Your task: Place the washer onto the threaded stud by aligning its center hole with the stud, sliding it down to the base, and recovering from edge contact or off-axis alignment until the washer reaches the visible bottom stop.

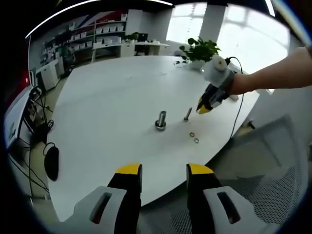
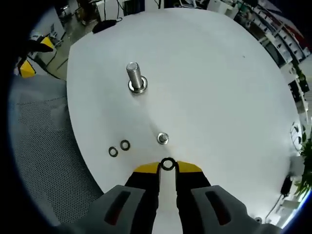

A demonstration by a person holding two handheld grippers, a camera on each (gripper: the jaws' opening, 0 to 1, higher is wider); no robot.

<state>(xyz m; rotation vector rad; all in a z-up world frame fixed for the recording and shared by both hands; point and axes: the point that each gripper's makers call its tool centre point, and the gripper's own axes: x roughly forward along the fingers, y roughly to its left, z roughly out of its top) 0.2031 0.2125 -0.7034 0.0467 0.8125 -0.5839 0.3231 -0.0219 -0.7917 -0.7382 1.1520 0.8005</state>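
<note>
A thick threaded stud [image 2: 135, 78] stands upright on its wide base on the white table [image 2: 209, 83]; in the left gripper view the stud [image 1: 161, 120] is at mid-table. My right gripper [image 2: 167, 168] is shut on a dark washer [image 2: 162, 164], pinched at the jaw tips and held above the table, short of the stud. In the left gripper view the right gripper [image 1: 203, 108] hovers to the right of the stud, held by a person's hand. My left gripper [image 1: 164, 171] is open and holds nothing, back over the near table edge.
A smaller bolt [image 2: 163, 139] stands between the held washer and the stud. Two loose washers [image 2: 125, 145] [image 2: 113, 152] lie near the table edge. A grey mesh chair [image 2: 39, 146] is beside the table. A potted plant [image 1: 201, 50] and a cable sit at the far side.
</note>
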